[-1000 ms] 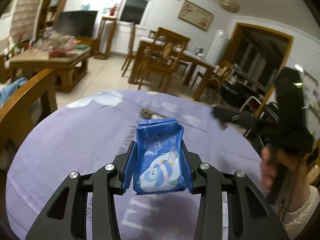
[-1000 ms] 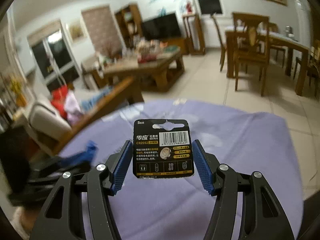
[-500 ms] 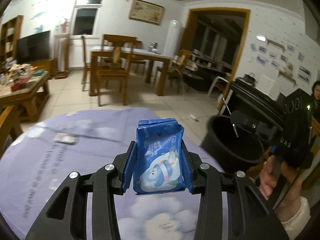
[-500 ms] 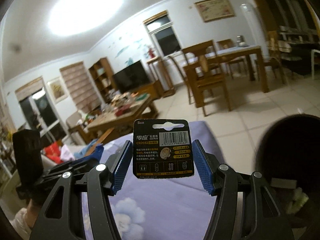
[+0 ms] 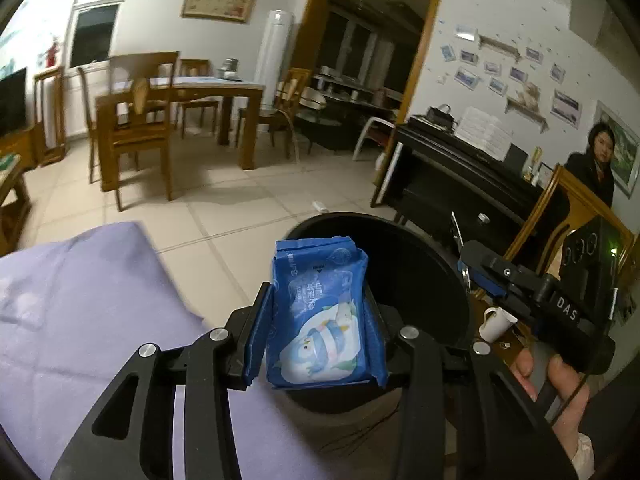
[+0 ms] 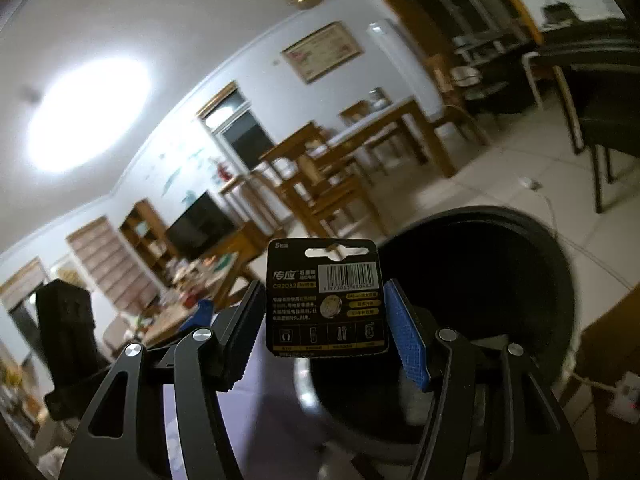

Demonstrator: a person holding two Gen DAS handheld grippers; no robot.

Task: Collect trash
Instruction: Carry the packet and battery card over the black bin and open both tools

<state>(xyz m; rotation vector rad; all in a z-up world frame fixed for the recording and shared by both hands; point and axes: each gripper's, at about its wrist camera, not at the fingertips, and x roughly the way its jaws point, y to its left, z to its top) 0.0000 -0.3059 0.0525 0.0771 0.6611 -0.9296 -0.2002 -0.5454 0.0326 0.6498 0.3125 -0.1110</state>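
A blue wipes pack (image 5: pixel 320 316) sits clamped between the left gripper's (image 5: pixel 316 338) fingers, held over the near rim of a black bin (image 5: pixel 420 256). The right gripper (image 6: pixel 326 320), beside the bin, grips a black battery card (image 6: pixel 326 300) upright between its fingers, in front of the bin's mouth. The purple-clothed counter (image 5: pixel 80 300) lies left of the bin.

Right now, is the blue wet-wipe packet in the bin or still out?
Out. The blue wet-wipe packet sits clamped in the left hand-held gripper, above the black bin.
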